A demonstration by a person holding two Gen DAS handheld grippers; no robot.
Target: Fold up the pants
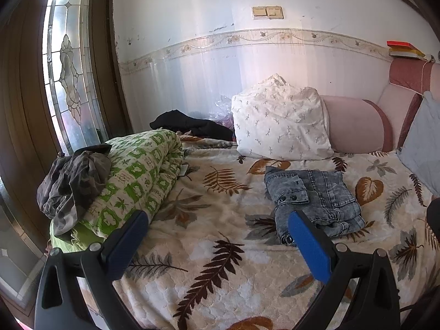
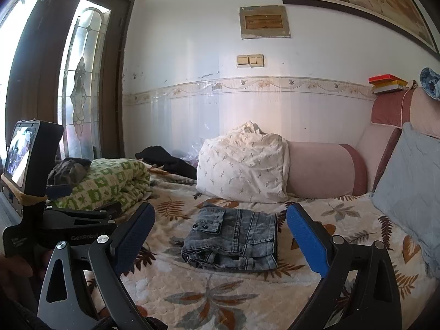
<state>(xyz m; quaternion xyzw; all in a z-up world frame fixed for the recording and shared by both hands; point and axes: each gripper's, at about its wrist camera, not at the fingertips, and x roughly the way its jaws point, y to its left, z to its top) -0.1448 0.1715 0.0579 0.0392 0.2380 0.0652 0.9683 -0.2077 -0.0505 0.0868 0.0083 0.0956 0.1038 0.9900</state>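
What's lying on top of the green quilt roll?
A crumpled camouflage garment sits on the near end of the green quilt, with a dark piece across its top. Whatever lies beneath the garment is covered.

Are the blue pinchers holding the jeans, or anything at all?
No, nothing is held. The left gripper and the right gripper are both open with only air between their pads. The folded jeans lie on the bed, untouched.

White wall [image 2: 192, 55] with floral border strip [image 2: 247, 84], double switch [image 2: 250, 60], framed plaque [image 2: 264, 22]. Brown door [image 1: 24, 96] with leaded glass panel [image 1: 67, 63], daylight through. Pink padded headboard [image 2: 390, 126] behind leaf-print bed [image 2: 220, 297].
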